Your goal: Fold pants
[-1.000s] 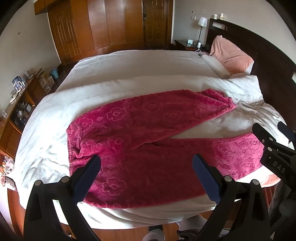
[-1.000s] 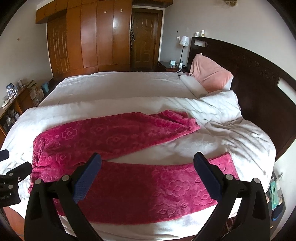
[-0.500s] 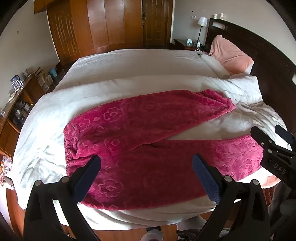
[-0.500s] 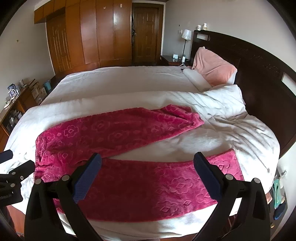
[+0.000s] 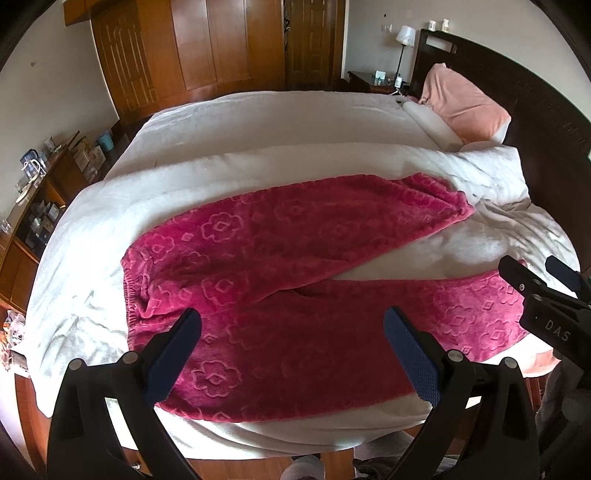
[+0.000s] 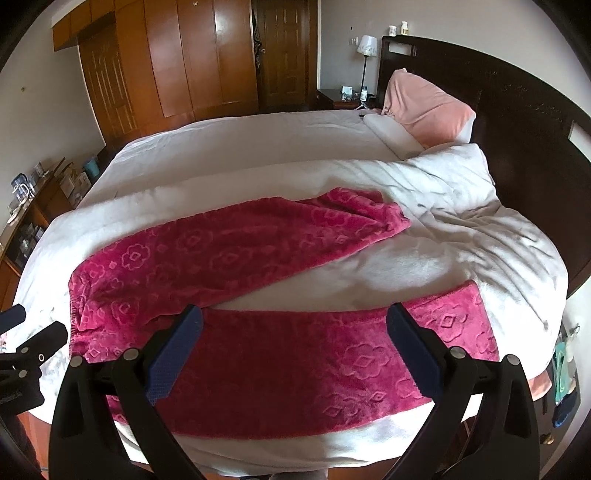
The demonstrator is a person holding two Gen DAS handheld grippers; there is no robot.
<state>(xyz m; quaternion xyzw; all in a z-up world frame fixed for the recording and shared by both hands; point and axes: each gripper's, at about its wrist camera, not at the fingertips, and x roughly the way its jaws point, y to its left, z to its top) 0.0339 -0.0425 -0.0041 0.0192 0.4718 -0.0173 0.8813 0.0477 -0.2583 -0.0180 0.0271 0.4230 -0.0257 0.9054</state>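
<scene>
Both cameras have edged back slightly since earlier | left gripper (image 5: pixel 291 343) and right gripper (image 6: pixel 293 339): jaws apart, empty, hovering over near leg | pants (image 5: pixel 280 258) spread flat on bed (image 5: pixel 258 122), legs splayed, waistband left | step: pre-grasp; next likely pinch near leg's edge, fold onto far leg | near leg lies at bed's edge; open bedding beyond.

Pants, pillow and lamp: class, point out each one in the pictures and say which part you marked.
pants (image 6: pixel 280 354), right wrist view, middle of the near leg.
pillow (image 6: pixel 428 107), right wrist view, middle of its pink face.
lamp (image 5: pixel 407 35), left wrist view, its white shade.
</scene>
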